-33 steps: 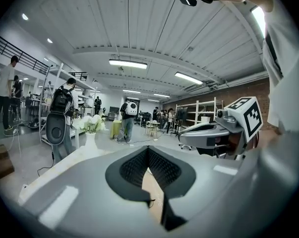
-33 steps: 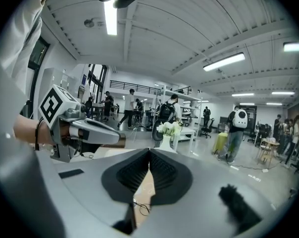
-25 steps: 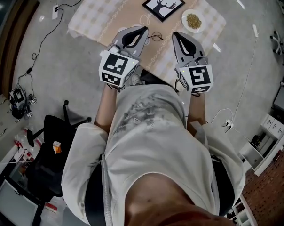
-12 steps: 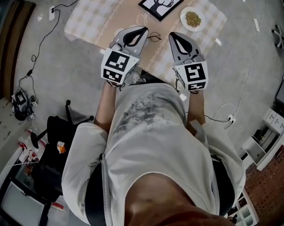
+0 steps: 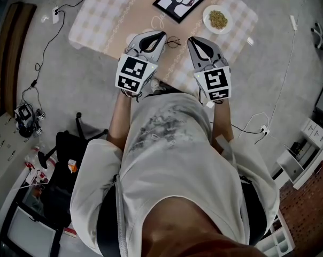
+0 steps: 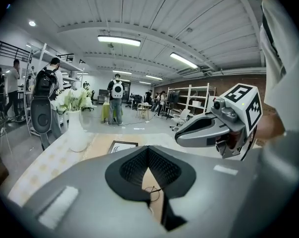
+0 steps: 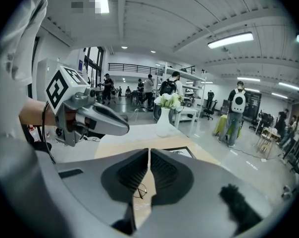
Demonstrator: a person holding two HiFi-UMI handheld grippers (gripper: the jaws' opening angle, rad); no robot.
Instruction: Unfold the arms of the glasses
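The glasses [image 5: 173, 42] lie on the checked table [image 5: 105, 20], between the tips of the two pairs of jaws and nearer the left pair. Each gripper view shows them through the gap under its own jaws, held by neither. The left gripper [image 5: 160, 35] has its jaws closed tip to tip on nothing. The right gripper [image 5: 192, 39] has its jaws pressed together too, empty. Beyond the jaws are a framed deer picture [image 5: 179, 2], a plate of grains [image 5: 217, 19] and a white vase [image 6: 76, 130].

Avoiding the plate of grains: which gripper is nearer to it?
Right. The right gripper is below-left of the plate; the left gripper lies farther left, past the glasses.
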